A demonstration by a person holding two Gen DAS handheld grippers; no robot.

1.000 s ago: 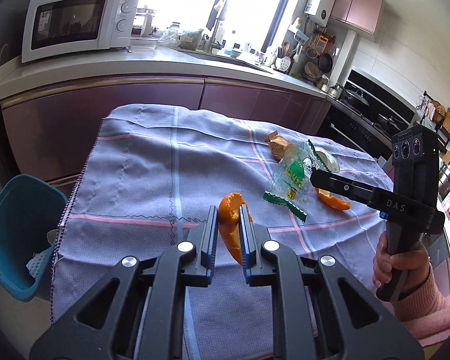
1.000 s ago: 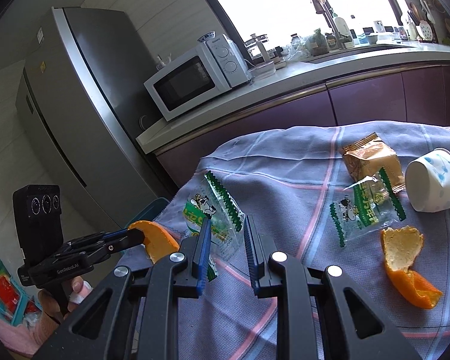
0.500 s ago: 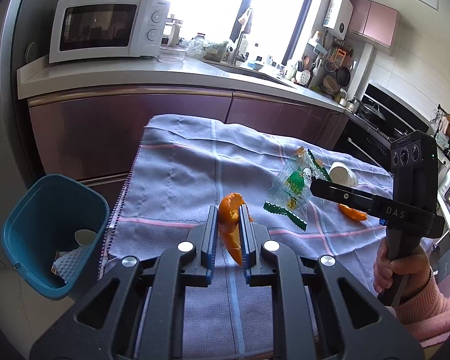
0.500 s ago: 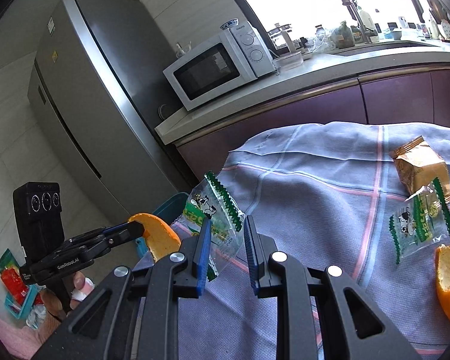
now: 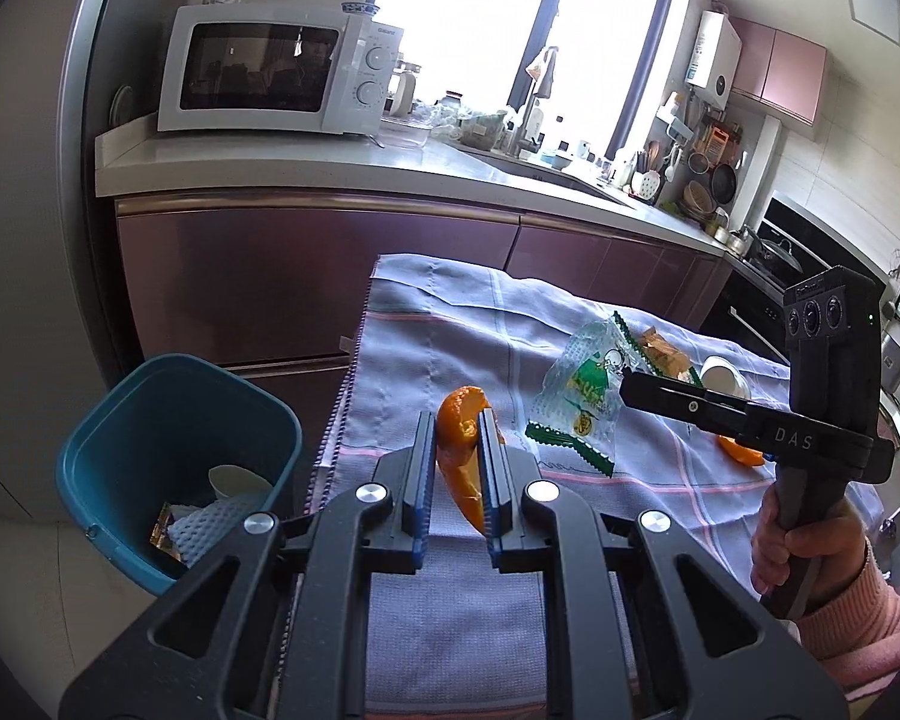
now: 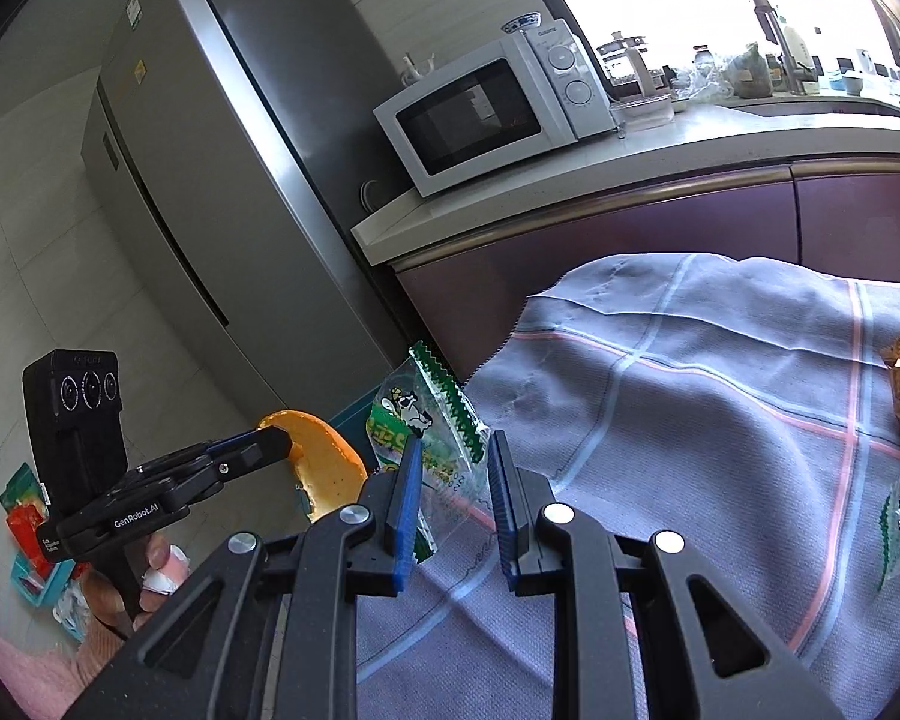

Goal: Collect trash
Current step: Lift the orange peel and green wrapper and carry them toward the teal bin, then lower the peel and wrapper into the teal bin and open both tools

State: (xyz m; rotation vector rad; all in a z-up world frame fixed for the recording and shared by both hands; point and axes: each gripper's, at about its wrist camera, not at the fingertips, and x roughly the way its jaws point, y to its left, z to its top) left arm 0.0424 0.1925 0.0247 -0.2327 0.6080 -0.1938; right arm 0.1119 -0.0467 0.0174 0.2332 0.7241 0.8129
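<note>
Left claw (image 5: 457,450) clamped on orange peel (image 5: 462,456), held above bench edge near blue bin (image 5: 174,420). Right claw (image 6: 455,474) clamped on clear green wrapper (image 6: 426,426), held beside peel.

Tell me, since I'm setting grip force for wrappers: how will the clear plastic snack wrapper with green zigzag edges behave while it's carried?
The clear plastic snack wrapper with green zigzag edges looks floppy: it crumples and bends between the right hand-held gripper's pads. Probably very light, being thin, apparently empty film. Its glossy surface may be slippery, so it could slide free.
</note>
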